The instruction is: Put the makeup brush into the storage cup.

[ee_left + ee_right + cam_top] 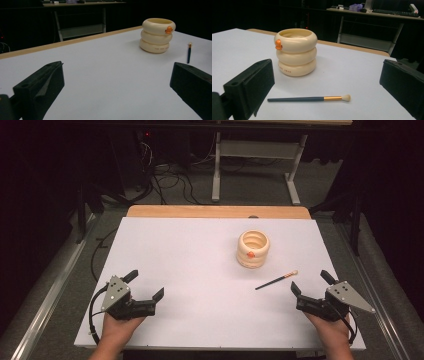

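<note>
A cream ringed cup (253, 249) with an orange knob stands upright on the white table (200, 250), right of centre. A thin dark brush (276, 280) with a gold ferrule and pale tip lies flat just in front of it. My right gripper (314, 284) is open near the front right, a short way right of the brush. My left gripper (145, 284) is open at the front left, far from both. The cup (296, 52) and brush (309, 99) lie ahead of the right jaws. From the left gripper view the cup (157, 35) and brush (189, 52) sit far off.
A wooden strip (218, 211) runs along the table's far edge. Beyond it are a white desk frame (255, 165) and cables (170, 182) on the floor. Metal rails flank the table on both sides.
</note>
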`<state>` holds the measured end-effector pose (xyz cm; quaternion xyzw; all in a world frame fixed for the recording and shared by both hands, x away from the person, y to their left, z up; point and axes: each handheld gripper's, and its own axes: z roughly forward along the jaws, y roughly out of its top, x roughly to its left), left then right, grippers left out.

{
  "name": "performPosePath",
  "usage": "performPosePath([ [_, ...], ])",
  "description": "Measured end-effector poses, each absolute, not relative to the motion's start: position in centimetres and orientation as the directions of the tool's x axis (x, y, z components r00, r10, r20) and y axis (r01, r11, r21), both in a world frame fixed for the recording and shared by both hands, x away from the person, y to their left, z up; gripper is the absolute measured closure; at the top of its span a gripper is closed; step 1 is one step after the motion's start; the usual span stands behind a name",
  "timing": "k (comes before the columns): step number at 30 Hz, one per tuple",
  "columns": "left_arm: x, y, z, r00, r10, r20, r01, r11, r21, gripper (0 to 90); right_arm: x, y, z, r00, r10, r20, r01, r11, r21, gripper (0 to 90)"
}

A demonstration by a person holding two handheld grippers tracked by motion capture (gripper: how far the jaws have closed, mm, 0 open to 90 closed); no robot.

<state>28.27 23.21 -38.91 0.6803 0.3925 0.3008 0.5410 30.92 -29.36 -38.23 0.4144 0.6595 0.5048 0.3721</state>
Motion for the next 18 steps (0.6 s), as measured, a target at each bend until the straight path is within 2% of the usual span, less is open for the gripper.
performPosePath([
  [18,28.27,23.15,-38.96,0.520,0.854,-0.017,0.214,-0.110,0.971,0.3,31.18,-29.09,-38.66,-0.389,0.917,-0.086,0.211,0.180,0.961,0.8],
])
